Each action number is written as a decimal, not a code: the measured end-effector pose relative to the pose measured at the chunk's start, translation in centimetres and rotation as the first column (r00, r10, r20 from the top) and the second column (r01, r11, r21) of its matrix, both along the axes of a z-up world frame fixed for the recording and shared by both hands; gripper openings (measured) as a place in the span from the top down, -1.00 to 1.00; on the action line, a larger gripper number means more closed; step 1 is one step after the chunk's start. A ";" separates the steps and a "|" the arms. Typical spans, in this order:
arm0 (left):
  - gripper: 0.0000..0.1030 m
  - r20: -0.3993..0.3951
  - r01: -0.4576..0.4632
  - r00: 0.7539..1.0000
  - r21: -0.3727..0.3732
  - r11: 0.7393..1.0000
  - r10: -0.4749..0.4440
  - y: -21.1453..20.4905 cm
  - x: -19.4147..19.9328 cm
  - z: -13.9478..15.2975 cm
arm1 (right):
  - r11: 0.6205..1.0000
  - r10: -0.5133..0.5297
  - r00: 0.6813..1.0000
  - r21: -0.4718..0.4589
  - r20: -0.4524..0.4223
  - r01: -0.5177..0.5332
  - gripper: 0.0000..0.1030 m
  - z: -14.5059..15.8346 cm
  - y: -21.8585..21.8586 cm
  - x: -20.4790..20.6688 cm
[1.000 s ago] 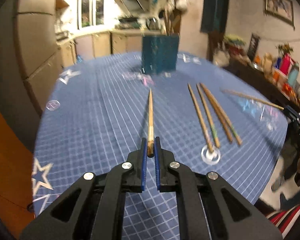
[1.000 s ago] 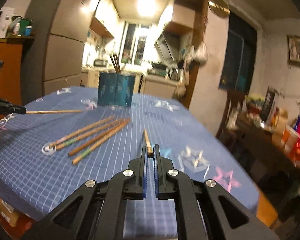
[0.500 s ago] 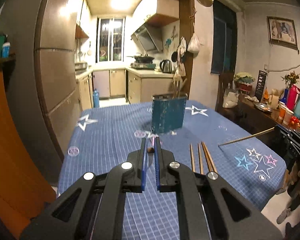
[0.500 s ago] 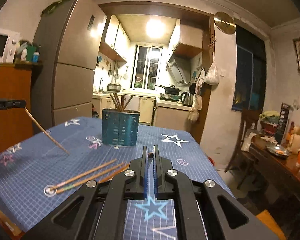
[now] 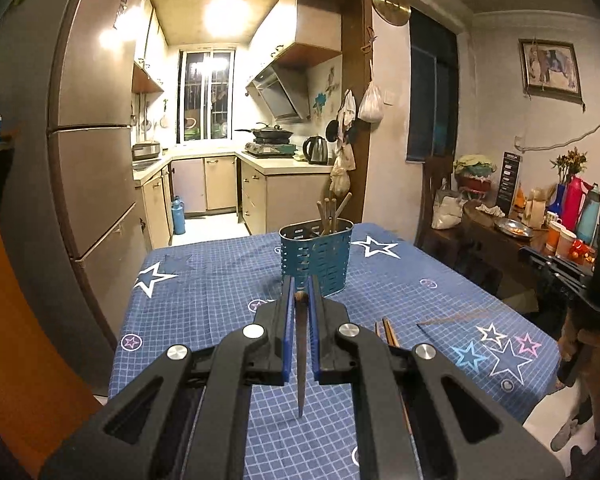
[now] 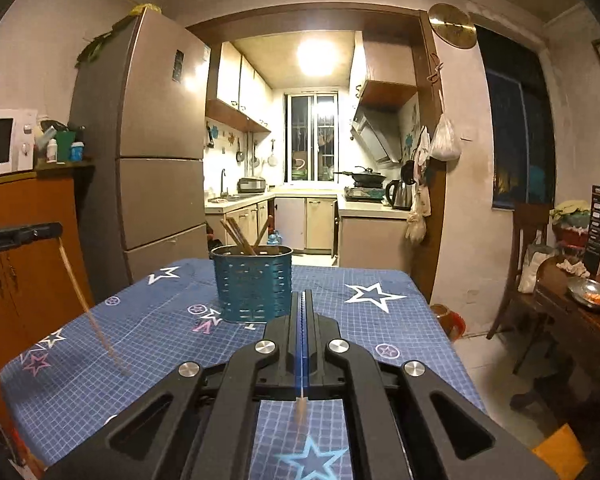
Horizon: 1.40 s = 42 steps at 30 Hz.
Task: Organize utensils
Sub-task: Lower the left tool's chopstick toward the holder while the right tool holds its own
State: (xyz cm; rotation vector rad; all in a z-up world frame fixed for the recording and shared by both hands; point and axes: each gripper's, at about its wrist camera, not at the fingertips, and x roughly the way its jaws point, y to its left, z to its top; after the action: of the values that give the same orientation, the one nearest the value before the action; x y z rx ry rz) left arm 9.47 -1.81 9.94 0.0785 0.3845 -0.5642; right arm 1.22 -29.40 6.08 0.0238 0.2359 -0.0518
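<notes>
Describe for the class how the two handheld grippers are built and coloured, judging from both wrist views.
The left gripper and the right gripper match: matte black plastic linkage arms with triangular cut-outs, round silver pivot bolts, and narrow parallel fingers lined with blue pads. No cables or printed markings show on either. In the left wrist view, a bare hand grips the other unit's black handle.
</notes>
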 end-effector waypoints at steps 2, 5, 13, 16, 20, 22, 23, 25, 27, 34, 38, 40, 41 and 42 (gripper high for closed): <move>0.90 -0.006 -0.005 1.000 0.000 1.000 0.005 -0.1 0.4 0.0 | 1.000 0.010 1.000 0.013 -0.020 -0.009 0.98 -0.2 -0.2 0.9; 0.90 0.001 -0.008 1.000 0.001 1.000 0.008 -0.2 0.4 -0.1 | 0.999 0.015 0.998 0.033 -0.056 -0.013 0.98 -0.9 -0.9 1.5; 0.90 0.008 0.015 1.000 0.007 1.000 -0.016 -0.1 -0.3 -0.1 | 0.994 0.093 0.956 0.079 -0.276 -0.074 0.64 -8.8 -0.3 -4.0; 0.89 0.011 0.019 1.000 0.017 1.000 -0.019 -0.2 -0.4 0.0 | 0.994 0.060 0.956 0.102 -0.286 -0.032 -0.16 -12.1 0.2 -6.9; 0.89 0.013 0.013 1.000 0.029 0.999 -0.014 -0.5 -0.5 0.1 | 0.989 -0.002 0.949 0.142 -0.316 0.049 0.02 -15.5 0.3 -8.1; 0.89 0.013 0.008 1.000 0.032 0.999 -0.009 -0.5 -0.5 0.1 | 0.991 -0.033 0.948 0.115 -0.315 0.073 0.38 -16.5 0.4 -8.1; 0.89 0.014 0.005 1.000 0.036 0.999 -0.006 -0.6 -0.5 0.1 | 0.992 -0.051 0.952 0.096 -0.302 0.084 0.41 -16.8 0.5 -8.3; 0.89 0.014 -0.001 1.000 0.046 0.999 0.001 -0.7 -0.7 0.1 | 0.993 -0.073 0.958 0.070 -0.278 0.096 0.52 -17.1 0.9 -8.7; 0.89 0.008 -0.004 1.000 0.053 0.999 0.004 -0.9 -0.6 0.1 | 0.993 -0.090 0.964 0.053 -0.251 0.107 0.57 -17.4 1.2 -9.0; 0.89 0.001 -0.005 1.000 0.077 0.997 0.005 -1.4 -0.6 -0.2 | 0.992 -0.126 0.973 0.005 -0.196 0.129 0.58 -17.9 1.8 -10.0; 0.89 -0.003 0.002 1.000 0.087 0.996 -0.002 -1.8 -0.5 -0.3 | 0.994 -0.104 0.976 0.003 -0.193 0.107 0.82 -17.6 2.0 -9.7; 0.89 -0.006 0.004 1.000 0.086 0.996 -0.003 -1.9 -0.4 -0.4 | 0.994 -0.113 0.975 -0.022 -0.192 0.111 0.84 -17.6 2.4 -9.7; 0.89 -0.008 0.004 1.000 0.085 0.996 -0.004 -1.9 -0.3 -0.4 | 0.994 -0.106 0.974 -0.004 -0.198 0.108 0.85 -17.5 2.2 -9.6; 0.89 -0.010 0.006 1.000 0.082 0.997 -0.005 -1.9 -0.3 -0.4 | 0.994 -0.099 0.974 0.019 -0.206 0.105 0.85 -17.4 1.9 -9.5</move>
State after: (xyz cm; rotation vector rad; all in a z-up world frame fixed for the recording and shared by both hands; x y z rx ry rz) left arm 9.19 -3.76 9.53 0.1561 0.4172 -0.5546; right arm -8.24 -27.49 -11.31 0.0606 0.4414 -0.1539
